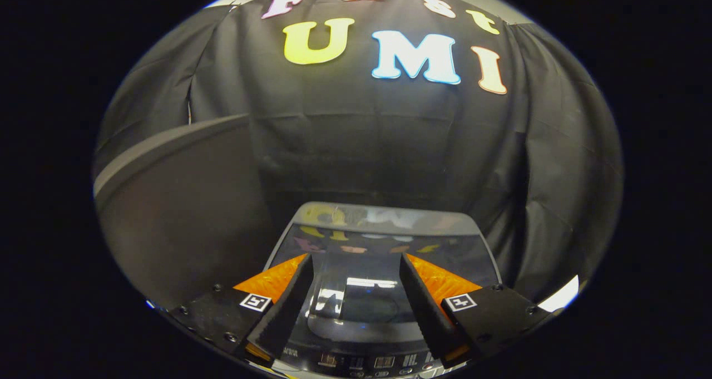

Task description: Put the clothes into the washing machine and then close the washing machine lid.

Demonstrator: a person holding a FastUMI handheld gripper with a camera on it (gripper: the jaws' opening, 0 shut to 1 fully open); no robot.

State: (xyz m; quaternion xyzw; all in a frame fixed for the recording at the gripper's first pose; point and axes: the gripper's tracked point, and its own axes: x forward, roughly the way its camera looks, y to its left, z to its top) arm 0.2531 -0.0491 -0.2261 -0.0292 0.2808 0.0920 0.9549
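Note:
I look down over the washing machine point(389, 222), a small top-loader standing against the black cloth wall. Its glossy dark lid point(356, 304) lies flat over the tub and mirrors the ceiling light and the wall. A strip of buttons and displays, the control panel point(378, 361), runs along the machine's near edge below the fingers. My gripper point(356, 256) hovers above the lid, open, with nothing between its fingers. The fingertips reach to about the middle of the lid; I cannot tell whether they touch it.
A large dark curved surface with a pale rim point(167, 145) rises to the left of the machine, close to the left finger. Black cloth point(389, 145) hangs behind and to the right. A bright patch point(562, 295) shows low on the right.

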